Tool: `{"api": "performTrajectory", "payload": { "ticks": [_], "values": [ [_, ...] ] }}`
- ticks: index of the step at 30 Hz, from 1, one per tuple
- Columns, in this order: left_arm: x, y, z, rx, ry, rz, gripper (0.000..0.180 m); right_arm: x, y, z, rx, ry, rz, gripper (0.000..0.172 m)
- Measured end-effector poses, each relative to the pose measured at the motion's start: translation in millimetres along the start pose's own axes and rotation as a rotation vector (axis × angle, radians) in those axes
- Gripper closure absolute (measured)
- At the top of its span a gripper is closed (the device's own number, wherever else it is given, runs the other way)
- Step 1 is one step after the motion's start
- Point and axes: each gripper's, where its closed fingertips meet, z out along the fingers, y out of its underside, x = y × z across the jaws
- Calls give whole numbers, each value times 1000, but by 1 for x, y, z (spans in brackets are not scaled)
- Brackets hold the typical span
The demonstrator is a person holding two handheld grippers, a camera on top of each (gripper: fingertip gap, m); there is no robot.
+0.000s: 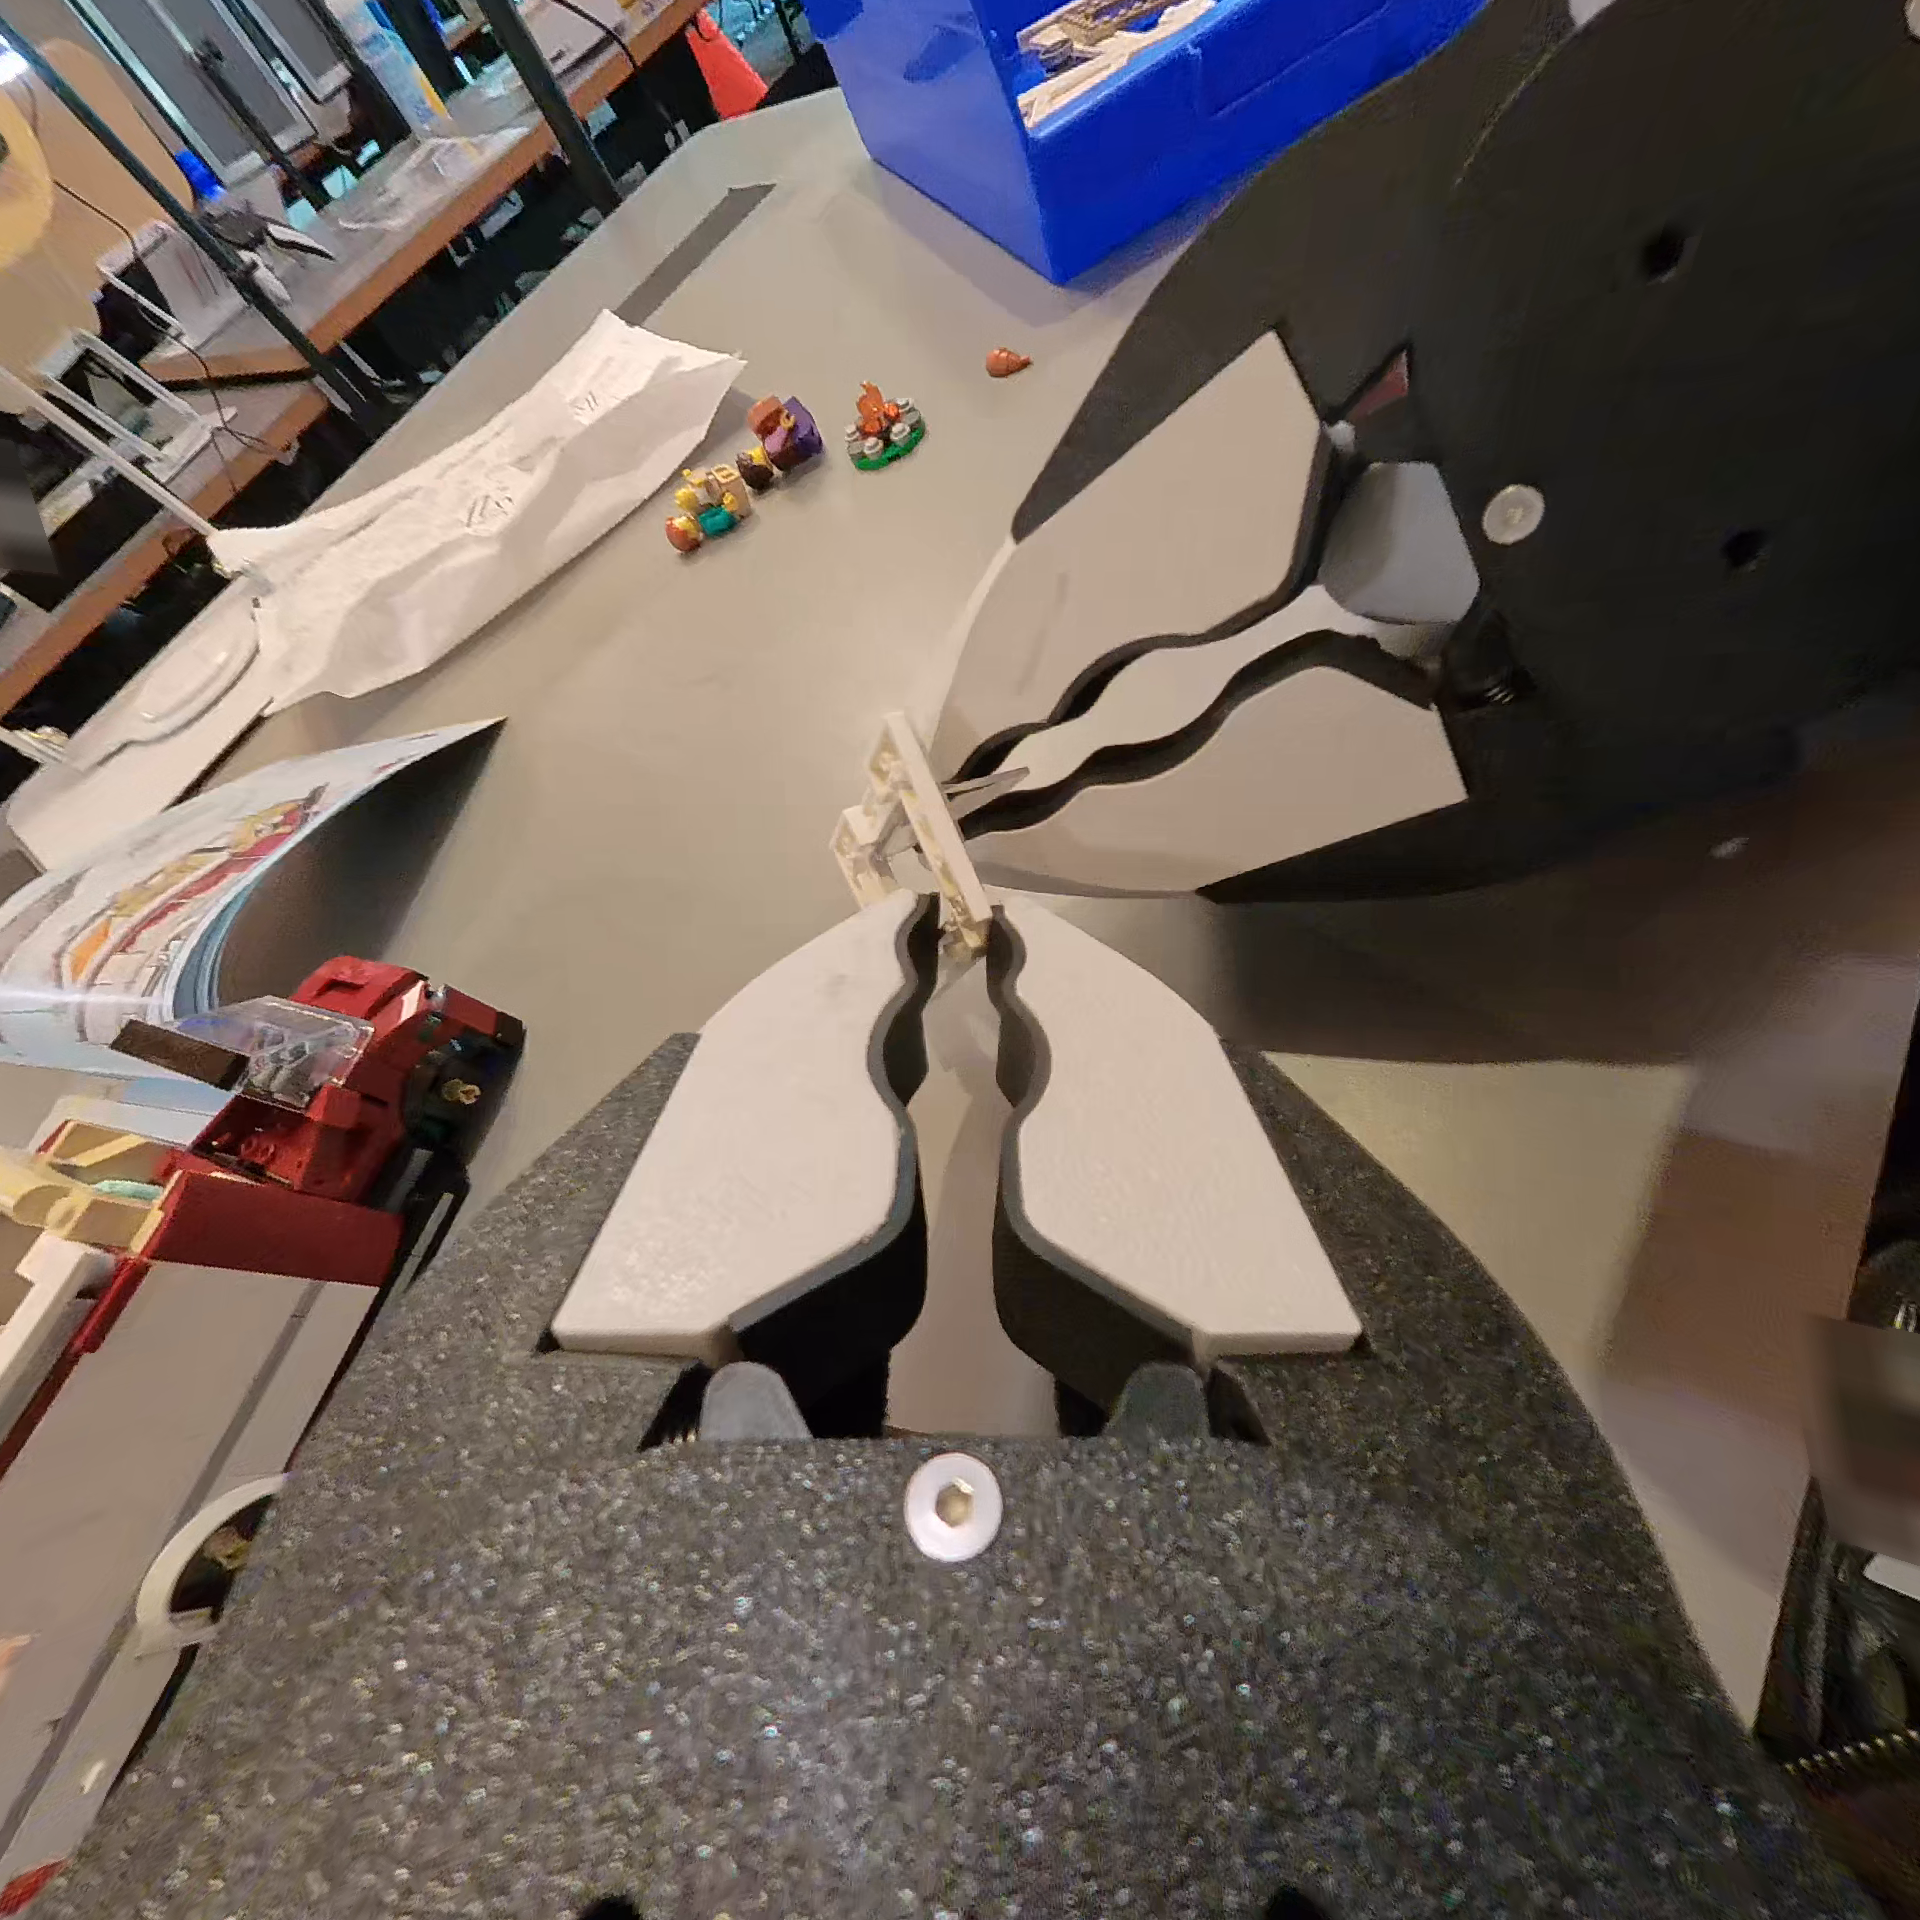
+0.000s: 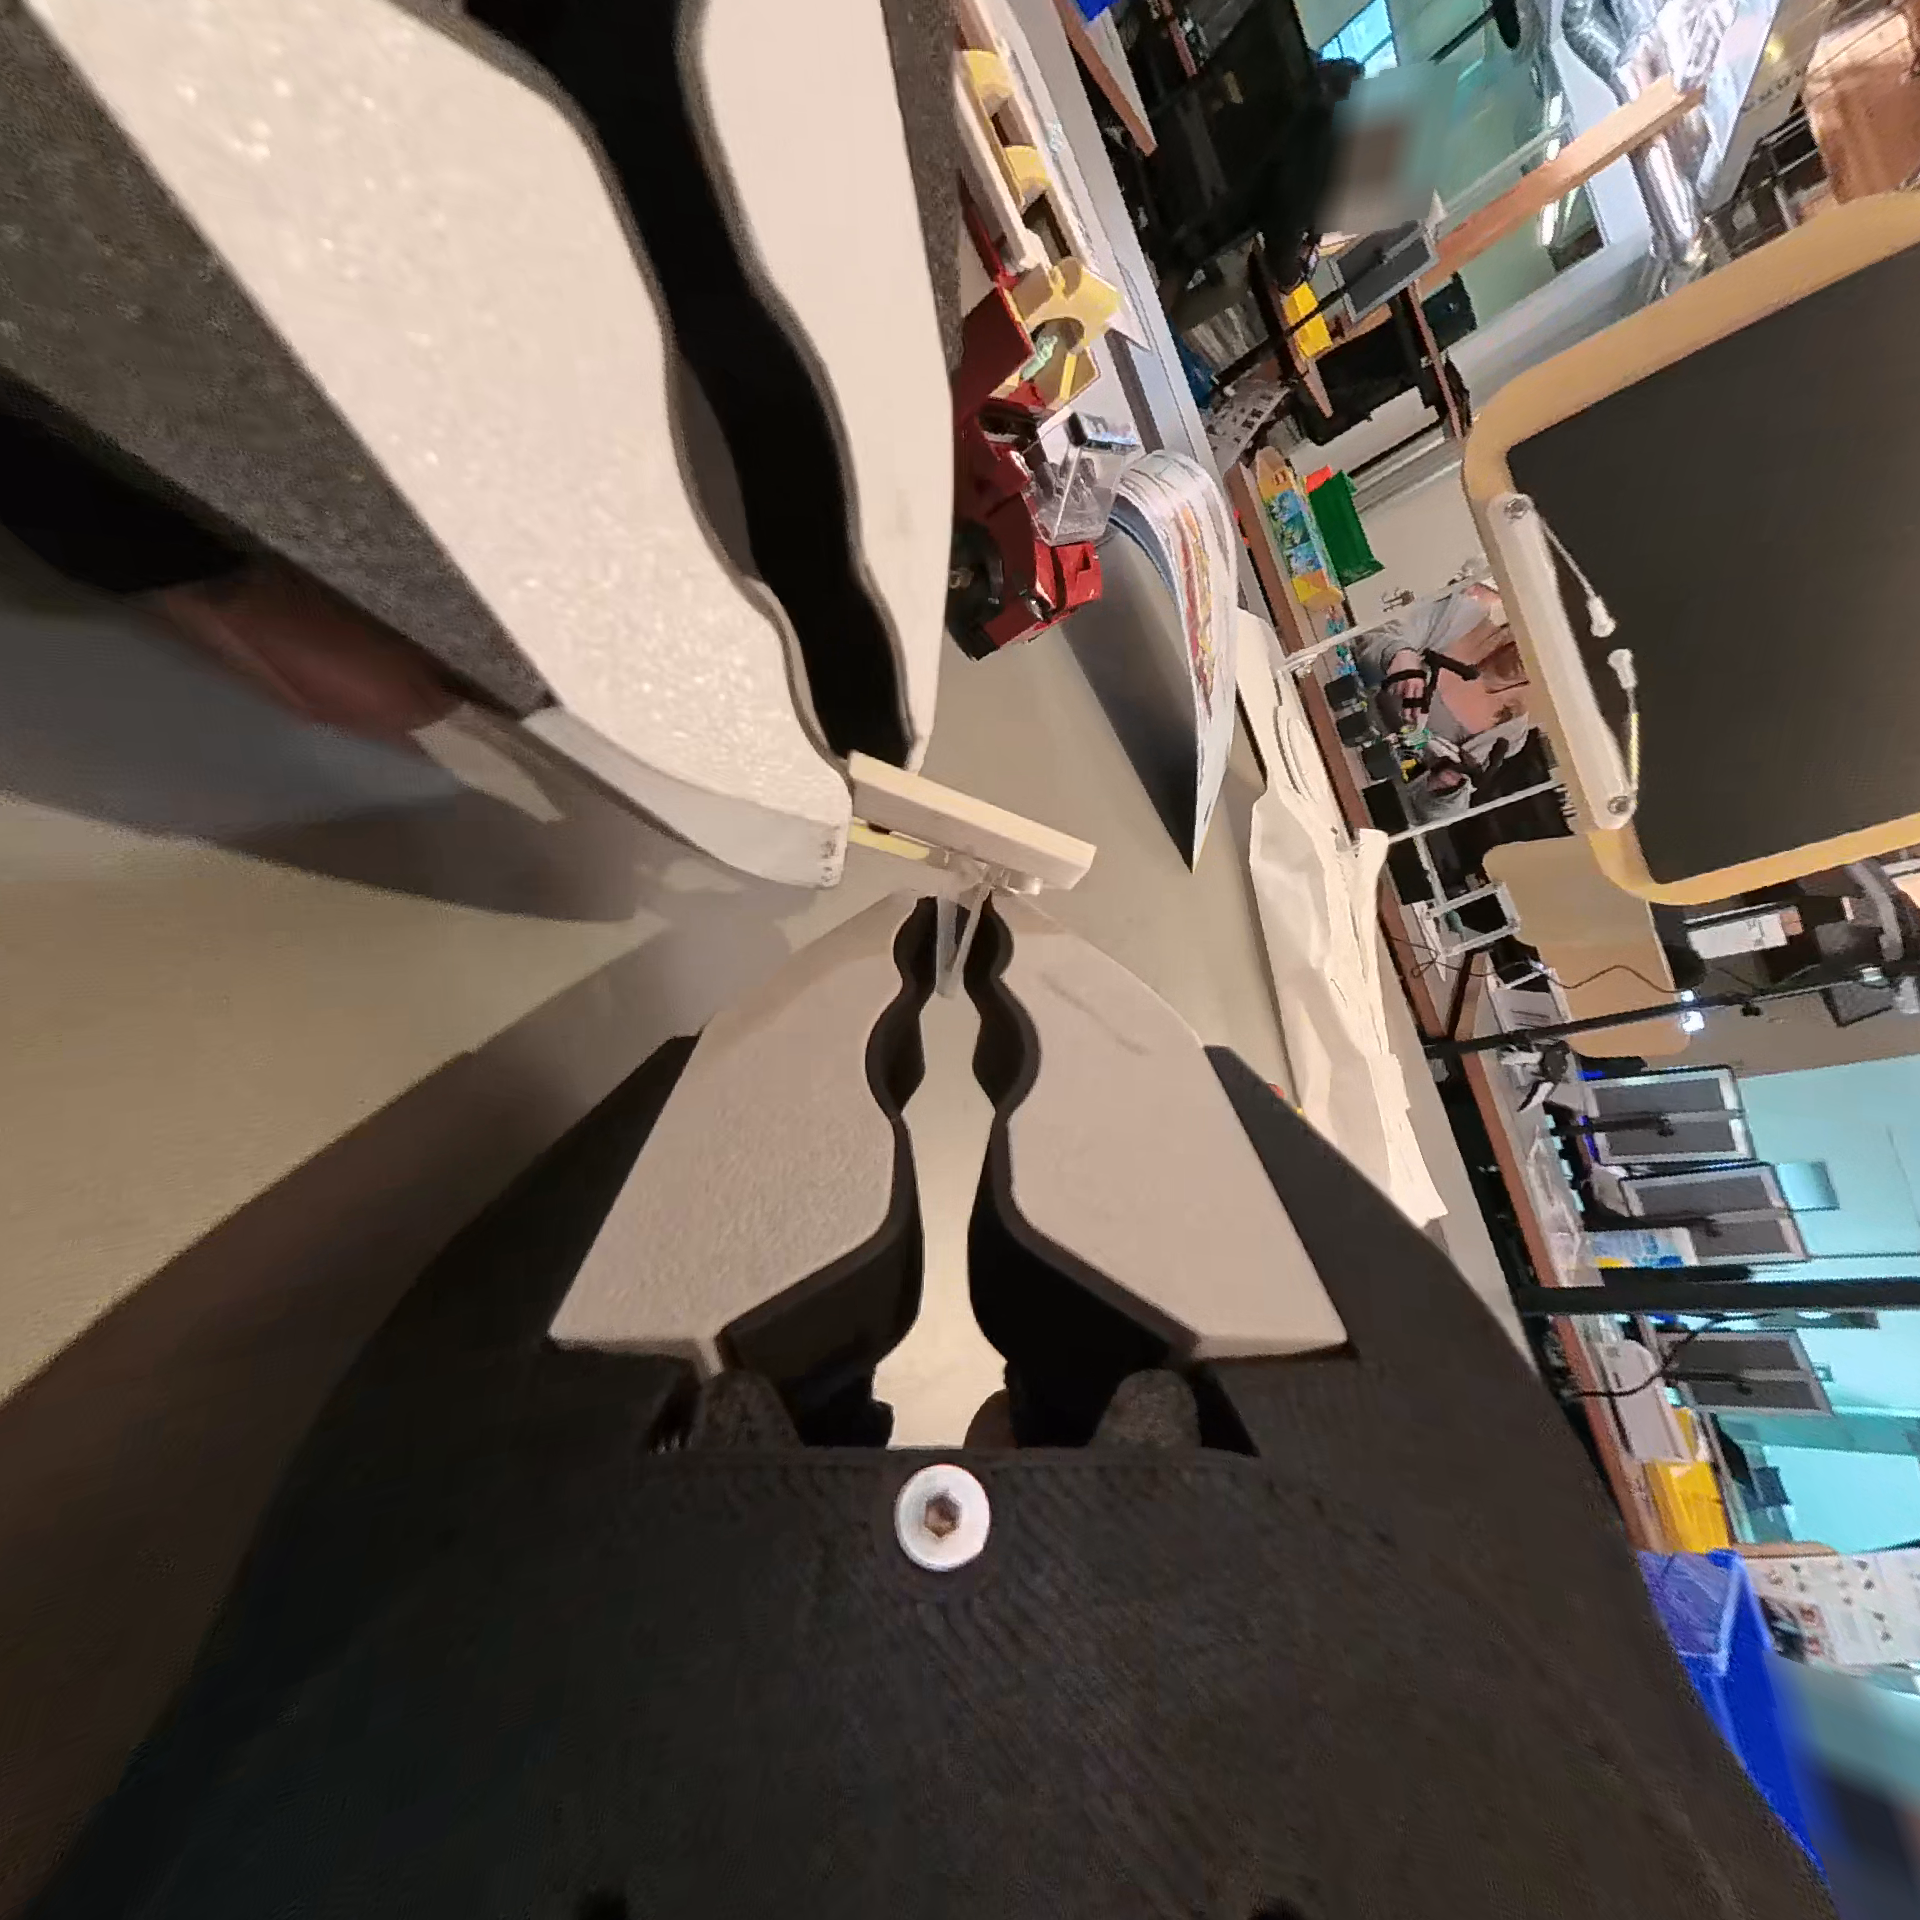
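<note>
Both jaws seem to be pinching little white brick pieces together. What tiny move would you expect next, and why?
Probably a gentle push of the right gripper toward the long white plate: its thin pale piece already meets the plate's underside while the left gripper pinches the plate's end.

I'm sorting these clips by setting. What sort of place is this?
Probably a shared workshop or lab with a toy-brick building station: a grey table holding a red brick model, an open instruction booklet and a blue bin, with more workbenches and equipment behind.
</note>
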Motion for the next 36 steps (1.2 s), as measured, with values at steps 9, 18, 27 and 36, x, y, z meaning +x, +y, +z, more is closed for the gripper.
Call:
{"api": "performTrajectory", "payload": {
  "ticks": [9, 18, 27, 36],
  "values": [
    [5, 3, 7, -59, 39, -85, 171, 2, 0, 2, -52, 68, -67, 167],
    [5, 6, 9, -81, 102, -160, 171, 0, 3, 3, -87, 90, -123, 166],
    [5, 14, 12, -134, 175, -242, 174, -7, 9, 7, -113, 77, -237, 165],
    [0, 22, 18, -197, 176, -305, 176, -9, 11, 13, -131, 77, -311, 168]
  ]
}}
